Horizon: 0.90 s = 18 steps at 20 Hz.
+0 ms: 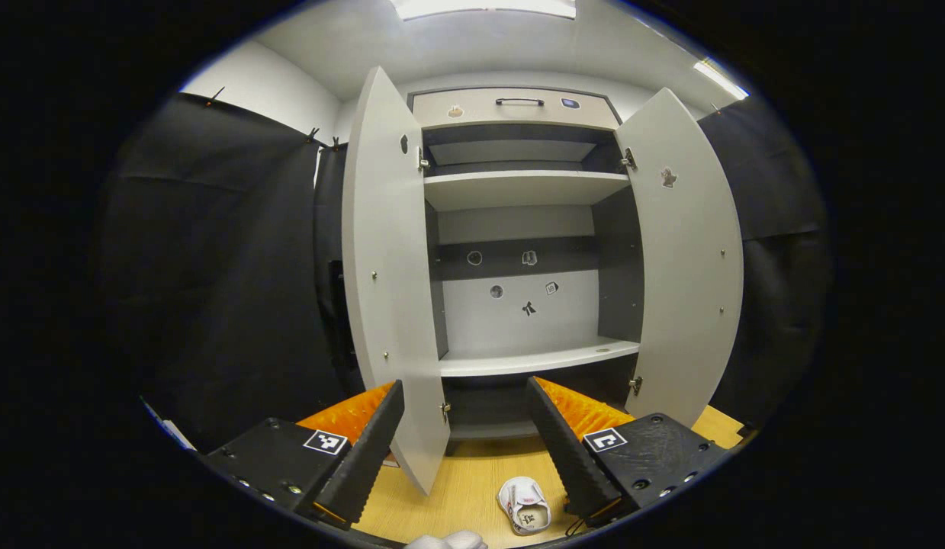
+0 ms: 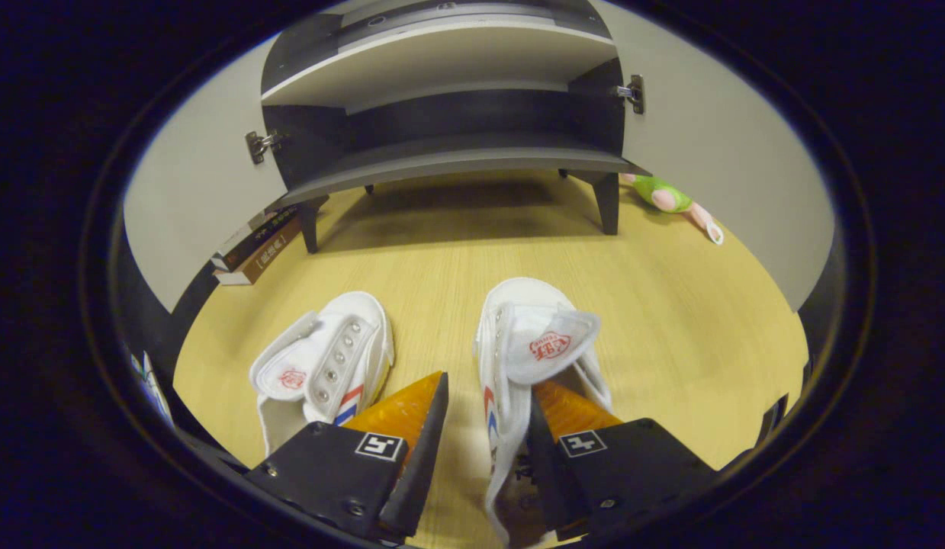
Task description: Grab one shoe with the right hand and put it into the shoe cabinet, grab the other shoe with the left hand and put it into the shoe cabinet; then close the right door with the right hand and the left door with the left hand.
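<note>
Straddling the side wall of the right-hand shoe [image 2: 529, 358] on the floor [image 2: 670, 305], right tongs [image 2: 483, 412] stand apart, left tongs [image 1: 464, 427] likewise; canvas looks light, soft, collapsible, so grip the collar.

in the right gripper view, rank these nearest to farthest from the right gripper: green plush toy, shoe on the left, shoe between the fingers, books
Measured from the right gripper:
1. Shoe between the fingers, its left wall in the open gap.
2. Shoe on the left, just beyond the left finger.
3. Books, far left by the cabinet leg.
4. Green plush toy, far right beside the door.
</note>
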Tool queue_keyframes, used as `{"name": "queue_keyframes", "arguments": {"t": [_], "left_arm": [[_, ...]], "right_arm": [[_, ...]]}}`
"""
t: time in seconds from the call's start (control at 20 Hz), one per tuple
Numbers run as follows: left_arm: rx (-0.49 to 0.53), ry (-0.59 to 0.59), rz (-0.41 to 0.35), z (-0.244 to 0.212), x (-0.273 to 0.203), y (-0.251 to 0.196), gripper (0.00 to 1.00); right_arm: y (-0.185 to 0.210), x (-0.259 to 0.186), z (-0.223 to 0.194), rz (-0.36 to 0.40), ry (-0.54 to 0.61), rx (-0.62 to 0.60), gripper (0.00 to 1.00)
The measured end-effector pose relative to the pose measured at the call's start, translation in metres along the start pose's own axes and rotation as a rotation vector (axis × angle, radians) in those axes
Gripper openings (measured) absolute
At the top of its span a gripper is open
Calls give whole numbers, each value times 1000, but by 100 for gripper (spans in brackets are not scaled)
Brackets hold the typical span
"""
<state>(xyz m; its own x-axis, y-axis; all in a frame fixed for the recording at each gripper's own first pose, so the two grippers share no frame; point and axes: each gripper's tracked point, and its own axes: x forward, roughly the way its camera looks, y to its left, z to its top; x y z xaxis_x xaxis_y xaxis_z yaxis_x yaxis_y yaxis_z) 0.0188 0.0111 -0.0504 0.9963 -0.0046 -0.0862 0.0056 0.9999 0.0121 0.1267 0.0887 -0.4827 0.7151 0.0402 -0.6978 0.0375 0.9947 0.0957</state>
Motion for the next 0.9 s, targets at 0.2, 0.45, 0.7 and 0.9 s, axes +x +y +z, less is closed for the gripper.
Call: {"name": "queue_keyframes", "arguments": {"t": [0.2,0.45,0.7,0.9], "left_arm": [[26,18,-30,-4,6,-15,96],[34,29,-30,-7,4,-20,96],[36,21,-9,-7,-1,-17,96],[28,0,5,-6,-10,-11,96]], "right_arm": [[-1,11,4,9,-32,8,31],[-3,8,9,77,-8,65,9],[-4,-22,26,97,-45,37,8],[1,-66,57,121,-109,-17,5]]}}
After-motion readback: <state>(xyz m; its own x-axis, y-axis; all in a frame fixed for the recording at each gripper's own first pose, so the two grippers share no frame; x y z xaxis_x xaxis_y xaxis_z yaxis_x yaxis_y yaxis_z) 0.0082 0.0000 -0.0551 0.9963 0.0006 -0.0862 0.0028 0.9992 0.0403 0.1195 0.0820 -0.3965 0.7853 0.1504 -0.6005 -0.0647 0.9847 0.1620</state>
